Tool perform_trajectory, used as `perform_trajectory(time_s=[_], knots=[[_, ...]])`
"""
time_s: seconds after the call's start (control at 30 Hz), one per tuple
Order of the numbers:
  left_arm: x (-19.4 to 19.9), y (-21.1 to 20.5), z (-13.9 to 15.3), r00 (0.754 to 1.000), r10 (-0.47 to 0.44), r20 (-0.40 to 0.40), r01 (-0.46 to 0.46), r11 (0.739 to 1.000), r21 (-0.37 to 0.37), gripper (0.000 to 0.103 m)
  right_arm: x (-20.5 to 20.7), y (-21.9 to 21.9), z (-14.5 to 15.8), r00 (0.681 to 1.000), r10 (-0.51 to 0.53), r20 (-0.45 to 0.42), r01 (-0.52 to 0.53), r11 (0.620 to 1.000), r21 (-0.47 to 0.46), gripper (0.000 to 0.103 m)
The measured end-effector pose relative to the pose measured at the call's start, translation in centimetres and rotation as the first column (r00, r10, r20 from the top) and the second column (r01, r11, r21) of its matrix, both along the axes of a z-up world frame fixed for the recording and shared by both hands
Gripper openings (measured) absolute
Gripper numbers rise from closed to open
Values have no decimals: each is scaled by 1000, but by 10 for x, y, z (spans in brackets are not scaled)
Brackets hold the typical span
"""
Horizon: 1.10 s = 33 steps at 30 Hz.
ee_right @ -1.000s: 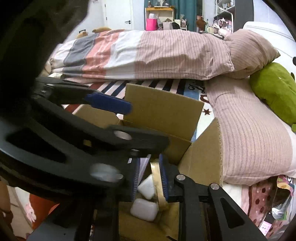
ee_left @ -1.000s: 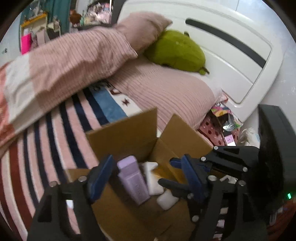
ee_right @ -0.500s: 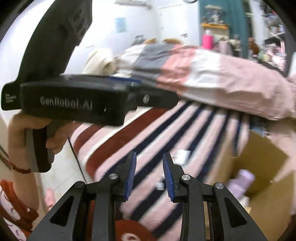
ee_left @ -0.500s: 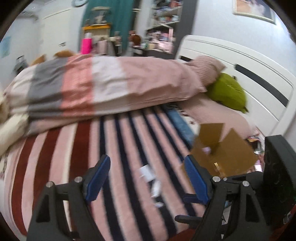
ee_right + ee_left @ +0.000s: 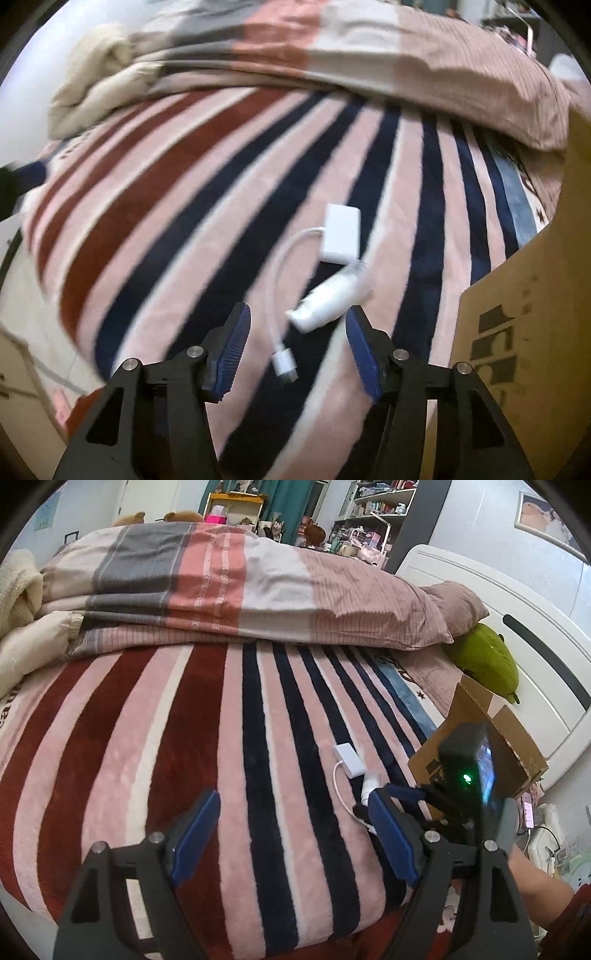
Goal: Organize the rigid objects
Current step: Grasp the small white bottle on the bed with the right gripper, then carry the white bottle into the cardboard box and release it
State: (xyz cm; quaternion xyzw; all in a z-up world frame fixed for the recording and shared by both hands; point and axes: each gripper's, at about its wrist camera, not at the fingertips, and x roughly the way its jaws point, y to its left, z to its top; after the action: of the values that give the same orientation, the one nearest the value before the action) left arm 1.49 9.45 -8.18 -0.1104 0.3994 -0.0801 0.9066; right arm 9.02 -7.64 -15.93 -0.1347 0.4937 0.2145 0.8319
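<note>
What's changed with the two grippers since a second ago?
Both swung away from the cardboard box to the striped blanket. The right gripper, shut before, has just been opening over the white adapter and small tube, gripping nothing. The left gripper stays open, empty.

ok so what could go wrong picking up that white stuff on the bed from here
The white adapter trails a cable beside the white tube, so the open right gripper, whose jaws have just been opening, might snag both. The soft striped blanket could catch in a low grasp. The cardboard box stands close alongside and may be bumped.
</note>
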Motion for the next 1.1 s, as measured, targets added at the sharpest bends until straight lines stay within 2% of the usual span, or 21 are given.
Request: perform_trajectory(time_s=[0.17, 0.23, 0.27, 0.33, 0.47, 0.57, 0.63, 0.7, 0.77, 0.87, 1.03, 1.1], knots=[[0, 1, 1, 1000, -3, 6, 3, 1000, -1, 80, 26, -3, -15, 998, -57, 15, 57, 998, -11, 50], [1, 1, 2, 1000, 0, 10, 0, 1000, -2, 80, 27, -11, -17, 998, -68, 7, 67, 997, 22, 32], [1, 2, 3, 1000, 0, 11, 0, 1000, -3, 80, 26, -13, -16, 997, -69, 19, 69, 998, 13, 19], [2, 1, 3, 1000, -5, 10, 5, 1000, -5, 80, 23, -13, -15, 998, -48, 45, 48, 999, -15, 19], [3, -2, 5, 1000, -10, 8, 10, 1000, -4, 80, 20, -15, -15, 998, -42, 42, 44, 998, -33, 20], [3, -4, 7, 1000, -10, 7, 10, 1000, 5, 80, 30, -11, -18, 997, -74, 38, 76, 996, -38, 30], [3, -4, 7, 1000, -12, 3, 12, 1000, 10, 80, 35, -11, -22, 996, -71, 46, 72, 997, -39, 21], [4, -6, 8, 1000, -25, 0, 25, 1000, -4, 80, 32, -10, -19, 996, -62, 63, 65, 997, -43, 20], [5, -9, 10, 999, -49, 5, 50, 998, -43, 80, 21, -6, -8, 997, -12, 81, 14, 1000, -27, 20], [8, -20, 16, 996, -86, 16, 87, 995, -57, 80, -5, 4, 26, 987, 98, 130, -102, 995, 21, 20], [15, -44, 34, 981, -181, 70, 188, 974, -125, 79, -46, 8, 96, 945, 265, 190, -297, 940, 168, 20], [19, -54, 42, 976, -198, 88, 209, 969, -136, 73, -55, 3, 115, 932, 298, 209, -338, 920, 197, 20]])
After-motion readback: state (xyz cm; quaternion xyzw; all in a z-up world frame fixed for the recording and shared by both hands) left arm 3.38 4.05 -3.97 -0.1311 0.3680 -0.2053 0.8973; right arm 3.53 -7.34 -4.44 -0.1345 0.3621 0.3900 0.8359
